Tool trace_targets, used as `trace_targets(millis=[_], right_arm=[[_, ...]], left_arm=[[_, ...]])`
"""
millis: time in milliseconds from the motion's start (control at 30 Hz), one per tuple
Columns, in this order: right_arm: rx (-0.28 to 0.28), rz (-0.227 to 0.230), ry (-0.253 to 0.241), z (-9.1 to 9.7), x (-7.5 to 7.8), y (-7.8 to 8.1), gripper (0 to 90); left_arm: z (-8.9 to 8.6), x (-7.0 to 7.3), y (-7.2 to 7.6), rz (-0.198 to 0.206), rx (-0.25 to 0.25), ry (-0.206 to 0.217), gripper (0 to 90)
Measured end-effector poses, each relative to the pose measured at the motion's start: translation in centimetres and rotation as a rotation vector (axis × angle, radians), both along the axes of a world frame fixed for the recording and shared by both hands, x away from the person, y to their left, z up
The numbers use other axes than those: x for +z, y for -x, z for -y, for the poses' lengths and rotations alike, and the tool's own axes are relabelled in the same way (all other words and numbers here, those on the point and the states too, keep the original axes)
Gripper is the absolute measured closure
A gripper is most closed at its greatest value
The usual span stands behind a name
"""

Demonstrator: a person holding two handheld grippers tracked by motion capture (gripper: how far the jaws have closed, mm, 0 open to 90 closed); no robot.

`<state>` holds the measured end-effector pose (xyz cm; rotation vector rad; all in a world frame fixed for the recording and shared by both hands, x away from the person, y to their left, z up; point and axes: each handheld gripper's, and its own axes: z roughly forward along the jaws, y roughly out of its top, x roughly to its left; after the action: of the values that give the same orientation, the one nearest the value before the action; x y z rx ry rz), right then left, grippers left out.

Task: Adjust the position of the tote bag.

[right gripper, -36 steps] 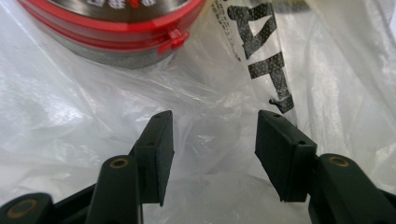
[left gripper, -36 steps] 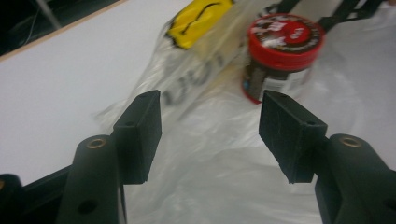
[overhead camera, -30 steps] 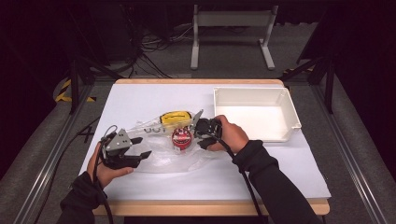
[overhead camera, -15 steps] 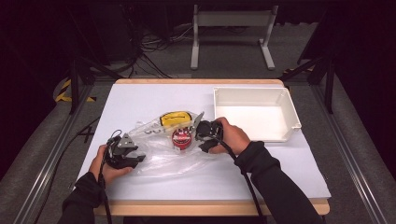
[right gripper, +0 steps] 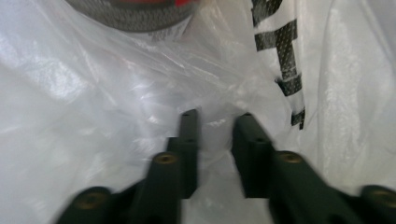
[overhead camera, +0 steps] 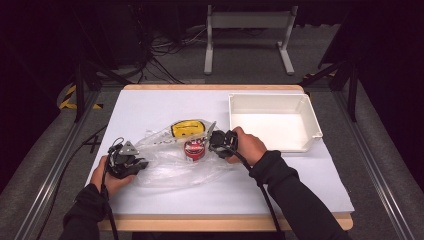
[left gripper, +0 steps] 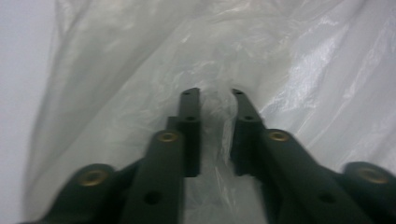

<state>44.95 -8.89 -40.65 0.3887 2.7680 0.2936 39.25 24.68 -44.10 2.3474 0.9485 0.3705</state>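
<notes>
Both claws, left point(overhead camera: 142, 162) and right point(overhead camera: 212, 140), just closed, pinching one plastic bag point(overhead camera: 165, 172).

The plastic bag point(overhead camera: 170, 160) is clear with black lettering. Inside it sit a yellow packet point(overhead camera: 187, 128) and a red round tin point(overhead camera: 194, 149). The tray point(overhead camera: 310, 117) is white; the desk point(overhead camera: 165, 102) is white with a pale wooden edge.

Your right gripper's view is cutting off the red-topped can point(right gripper: 133, 11) at the top edge, and the black print on the plastic bag point(right gripper: 93, 116) is running out of frame, too broken to read. Both views are blurring toward the bottom. Your left gripper point(left gripper: 215, 95) is showing folded film between its jaws, but whether they are actually pinching it is staying unclear.
</notes>
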Motion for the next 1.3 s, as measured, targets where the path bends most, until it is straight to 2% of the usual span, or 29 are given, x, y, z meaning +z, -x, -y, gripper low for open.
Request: trace_targets(millis=[33,100,167,200,267,300,400,467,500,533,567,600,633,667,700,733,800,867,900,933,967,1033,1067,1233,1267,1300], right_arm=[[-0.001,0.008,-0.002,0.1,-0.1,0.0,85.4],[-0.004,0.005,-0.002,0.2,-0.1,0.1,89.4],[-0.006,0.003,-0.005,0.3,0.0,0.1,89.8],[-0.007,-0.006,-0.007,0.7,0.1,0.3,89.9],[-0.012,-0.018,-0.007,1.1,0.1,0.5,90.0],[-0.012,-0.018,-0.007,1.1,0.1,0.5,90.0],[-0.007,-0.031,-0.021,1.7,0.1,0.8,90.0],[-0.007,-0.034,-0.027,1.8,0.2,1.2,89.9],[0.006,-0.048,-0.013,1.8,0.0,1.5,89.8],[0.004,-0.042,-0.013,1.8,0.0,1.6,89.3],[-0.001,-0.040,-0.015,1.9,-0.1,1.6,86.9],[-0.001,-0.040,-0.015,1.9,-0.1,1.6,86.9],[-0.001,-0.036,-0.020,1.9,-0.1,1.7,82.9],[-0.002,-0.026,-0.032,2.0,-0.1,1.7,74.8],[-0.008,-0.019,-0.053,2.0,0.1,1.7,69.6],[-0.012,-0.015,-0.075,2.1,0.3,1.7,66.4],[0.008,0.003,-0.120,2.0,0.8,1.7,60.9],[-0.004,0.015,-0.163,1.7,1.4,1.8,58.7],[0.001,0.022,-0.178,1.6,1.7,1.9,59.0],[0.013,0.044,-0.203,1.2,2.3,2.1,60.4],[0.013,0.044,-0.203,1.2,2.3,2.1,60.4],[0.030,0.042,-0.226,0.8,2.8,2.2,62.4],[0.020,0.055,-0.229,0.5,2.8,2.1,62.6],[0.007,0.049,-0.154,-0.8,1.3,1.5,62.4],[0.003,0.043,-0.137,-1.1,0.6,1.2,62.7],[0.003,0.043,-0.137,-1.1,0.6,1.2,62.7]], left_arm=[[-0.2,0.0,0.0,0.000,0.007,-0.007,88.0],[-1.0,0.1,-0.1,0.004,0.031,-0.011,89.1],[-1.3,0.1,-0.2,0.011,0.049,-0.018,89.4],[-2.2,0.0,-0.3,0.010,0.082,-0.008,89.4],[-2.7,0.0,-0.4,0.009,0.088,-0.001,89.5],[-3.0,-0.1,-0.4,0.014,0.109,0.004,89.5],[-3.4,-0.1,-0.5,0.006,0.110,0.019,89.5],[-3.1,-0.1,-0.5,0.014,0.112,-0.002,89.4],[-3.0,0.0,-0.5,0.025,0.113,-0.006,88.8],[-2.8,0.2,-0.3,0.043,0.089,0.007,87.7],[-2.8,0.2,-0.3,0.043,0.089,0.007,85.1],[-2.7,0.5,-0.1,0.057,0.064,0.029,85.1],[-2.5,0.8,0.1,0.071,0.057,0.050,82.0],[-2.3,1.3,0.4,0.089,0.035,0.076,76.5],[-2.1,1.8,0.7,0.110,0.008,0.095,73.1],[-1.7,2.4,0.9,0.128,0.005,0.114,70.0],[-1.2,3.4,1.2,0.162,-0.039,0.165,63.6],[-0.5,3.8,1.3,0.166,-0.050,0.182,59.6],[0.0,4.0,1.3,0.171,-0.072,0.182,58.8],[0.3,4.0,1.2,0.173,-0.078,0.170,53.7],[0.6,4.0,1.1,0.176,-0.067,0.153,53.7],[1.5,3.7,0.6,0.190,0.008,0.081,43.5],[1.5,3.6,0.3,0.189,0.029,0.064,40.0],[1.6,2.2,-1.6,0.115,0.068,0.048,38.2],[1.7,1.6,-2.2,0.083,0.071,0.040,38.1],[1.7,1.6,-2.2,0.083,0.071,0.040,37.7]])
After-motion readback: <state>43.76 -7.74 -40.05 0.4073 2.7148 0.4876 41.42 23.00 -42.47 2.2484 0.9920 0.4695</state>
